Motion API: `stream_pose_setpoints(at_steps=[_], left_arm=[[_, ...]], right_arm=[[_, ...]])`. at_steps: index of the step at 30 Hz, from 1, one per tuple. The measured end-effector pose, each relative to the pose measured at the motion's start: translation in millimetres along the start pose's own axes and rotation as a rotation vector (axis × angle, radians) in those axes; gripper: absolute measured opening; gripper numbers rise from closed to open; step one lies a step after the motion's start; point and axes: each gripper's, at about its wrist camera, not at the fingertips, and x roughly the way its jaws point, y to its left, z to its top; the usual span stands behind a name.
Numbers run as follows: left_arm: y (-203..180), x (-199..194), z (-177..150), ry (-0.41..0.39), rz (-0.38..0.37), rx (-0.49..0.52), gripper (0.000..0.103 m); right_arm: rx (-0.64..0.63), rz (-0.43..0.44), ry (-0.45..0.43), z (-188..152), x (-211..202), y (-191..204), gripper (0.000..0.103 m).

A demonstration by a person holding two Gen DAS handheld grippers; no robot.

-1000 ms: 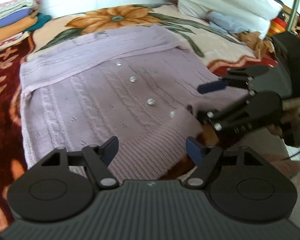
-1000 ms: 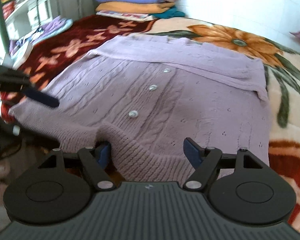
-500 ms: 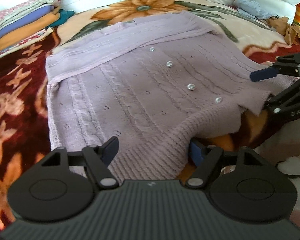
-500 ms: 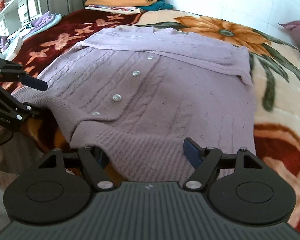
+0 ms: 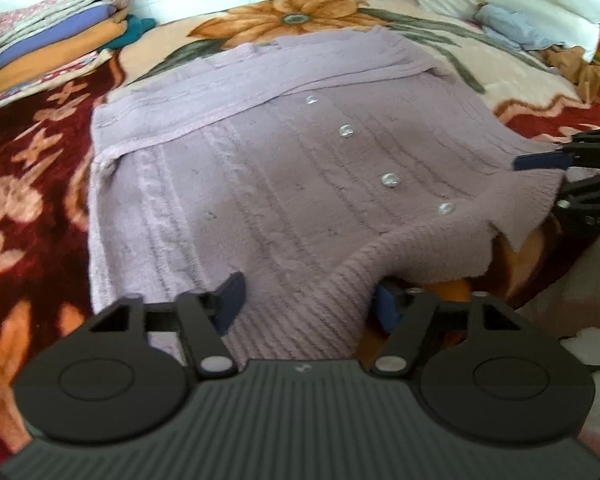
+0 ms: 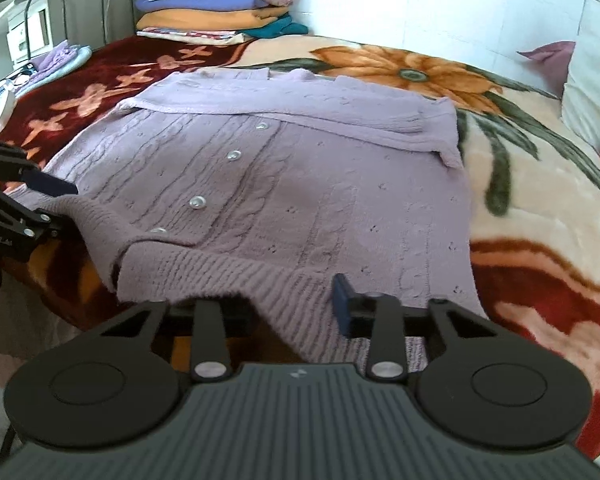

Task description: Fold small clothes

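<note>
My left gripper (image 5: 306,300) is closing over the ribbed hem, at 6 o'clock, of the lilac cable-knit buttoned cardigan (image 5: 268,184) lying flat on the floral blanket (image 5: 28,200). My right gripper (image 6: 296,306) is likewise closing over that hem, pads not yet pressing.

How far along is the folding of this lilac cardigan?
Done: the cardigan lies flat, buttoned, sleeves folded across the chest. In hand: left gripper and right gripper are closing on its ribbed hem. Left: folding the hem up toward the collar.
</note>
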Motion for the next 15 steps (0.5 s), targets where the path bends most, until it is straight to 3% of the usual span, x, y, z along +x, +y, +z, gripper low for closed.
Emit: stream_pose_setpoints(at_steps=[1,3,5,15], left_arm=[[-1,-1,0,-0.005,-0.018,0.001,0.05],[-3,-1,0,-0.015,-0.041,0.005,0.026],[-6,-1,1,-0.028,-0.037,0.023,0.02],[4,-12,17,-0.113,-0.029,-0.032,0.015]], right_arm=[[0.006,-0.003,-0.002,0,0,-1,0.029],[0.021,-0.003,-0.007,0,1,-3,0.023],[0.036,-0.008,-0.017,0,1,-4,0.019],[0.101,-0.023,-0.117,15,0,-10,0.01]])
